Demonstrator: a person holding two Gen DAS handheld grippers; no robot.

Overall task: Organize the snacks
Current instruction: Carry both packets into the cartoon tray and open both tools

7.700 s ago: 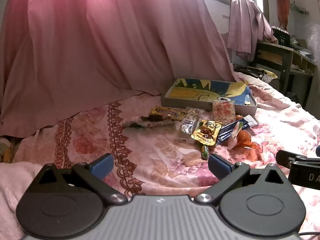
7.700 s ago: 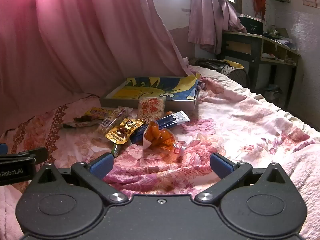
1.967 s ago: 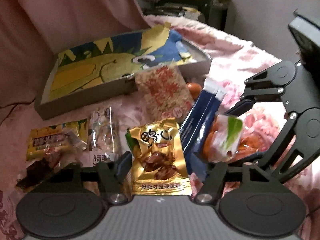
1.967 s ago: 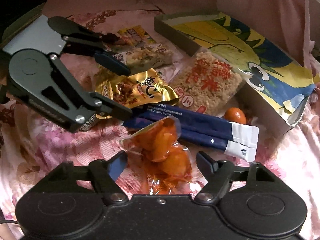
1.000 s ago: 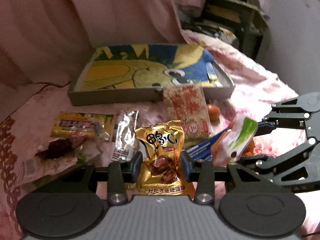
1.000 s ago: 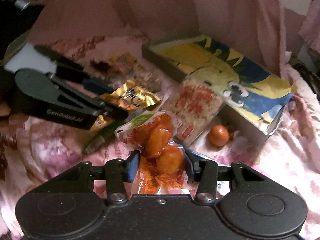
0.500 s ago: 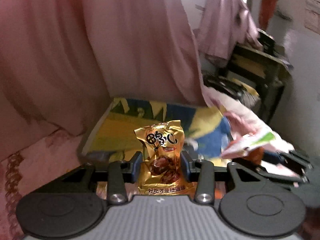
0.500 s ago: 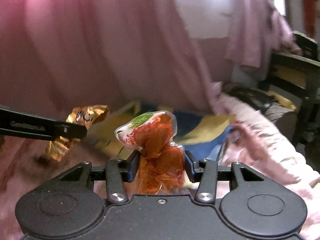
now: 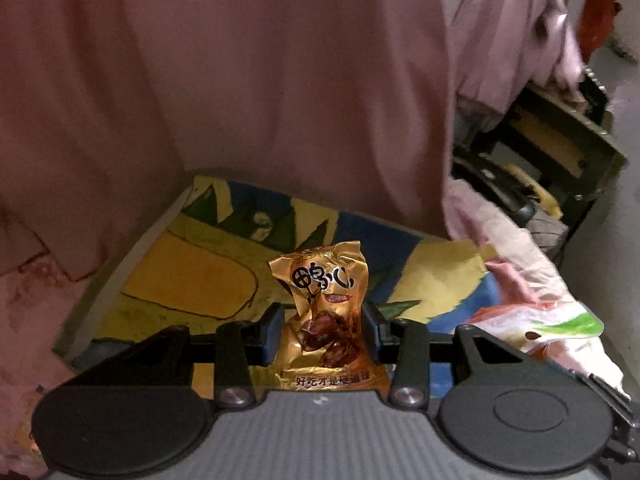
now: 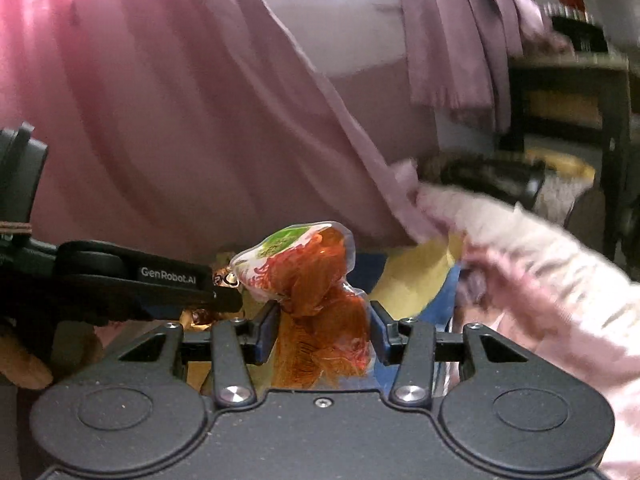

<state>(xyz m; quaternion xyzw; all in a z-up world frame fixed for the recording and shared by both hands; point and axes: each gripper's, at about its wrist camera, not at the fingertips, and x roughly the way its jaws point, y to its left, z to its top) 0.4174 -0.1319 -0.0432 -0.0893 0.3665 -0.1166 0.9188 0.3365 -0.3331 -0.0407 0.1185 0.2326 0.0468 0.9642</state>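
The gold snack packet [image 9: 324,312] at centre frame carries large black characters "鸭心" and a bottom line beginning "好吃才是" (the rest blurs). The left tongs [image 10: 224,296] read "GenRobot.AI" in white, at mid-left.

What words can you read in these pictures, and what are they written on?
"GenRobot.AI": white letters on the side of the left gripper.
"鸭心": big black characters on the gold snack packet.
"好吃才是硬道理": small line along that packet's bottom edge.
The orange snack bag has print too blurred to read.
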